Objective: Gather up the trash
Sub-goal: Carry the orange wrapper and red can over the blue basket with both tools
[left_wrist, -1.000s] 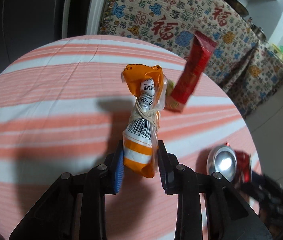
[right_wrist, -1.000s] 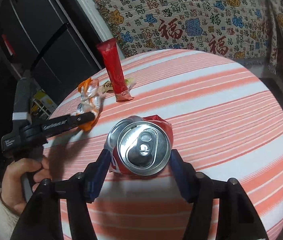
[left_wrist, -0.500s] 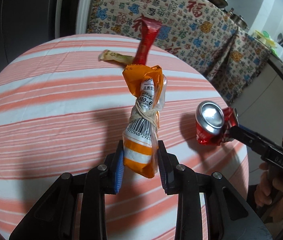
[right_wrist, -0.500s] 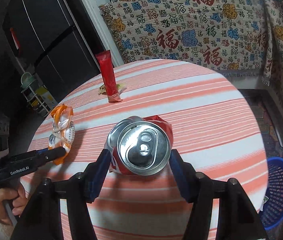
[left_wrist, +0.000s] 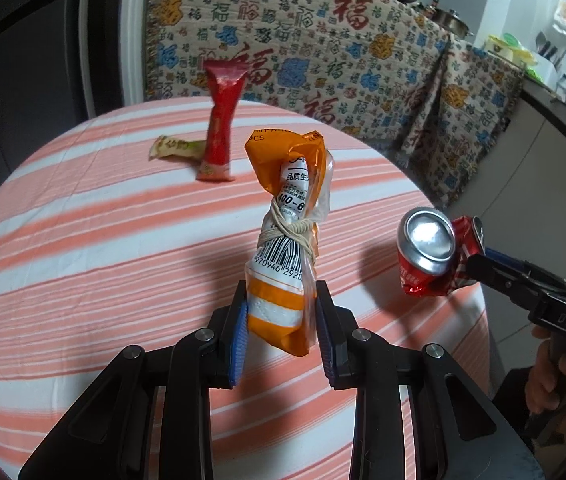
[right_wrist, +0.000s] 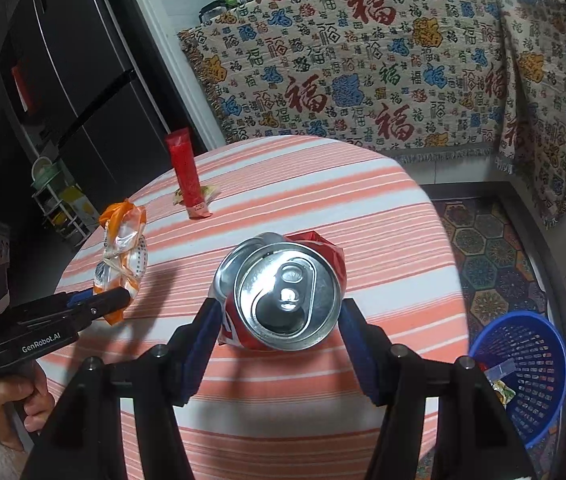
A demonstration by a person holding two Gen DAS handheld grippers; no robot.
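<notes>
Right wrist view: the round tabletop (right_wrist: pixel 363 208) in its orange-and-white striped cloth fills the middle of the scene, with a patterned throw (right_wrist: pixel 363 80) draped behind it and a dark fridge (right_wrist: pixel 63 80) to the left. On the floor at the lower right stands a blue basket (right_wrist: pixel 531 364), with what looks like a scrap or two already inside; I take it to be the bin for the trash.

The right claw (right_wrist: pixel 279 332) is clamped on a crushed red can (right_wrist: pixel 287 300), held clear above the cloth with its lid toward the camera. The left claw (left_wrist: pixel 281 318) is clamped on the lower end of an orange-and-white wrapper (left_wrist: pixel 287 240) tied with a rubber band, so most of the bundle stands free above the pads. Both pieces are carried in the air, near the table's edge.

Still on the tabletop at the far side are a red stick pouch (right_wrist: pixel 187 176) and, just behind it, a small yellow-green wrapper (right_wrist: pixel 199 194); these remain to be collected.

Risks, as I judge them: the dented can offers the pads uneven faces, so a tilt toward the basket could let it twist out and fall short. The wrapper is slick film gripped low, so it may slide free during a swing. Dropping both at once over one basket invites the claws to knock together.
</notes>
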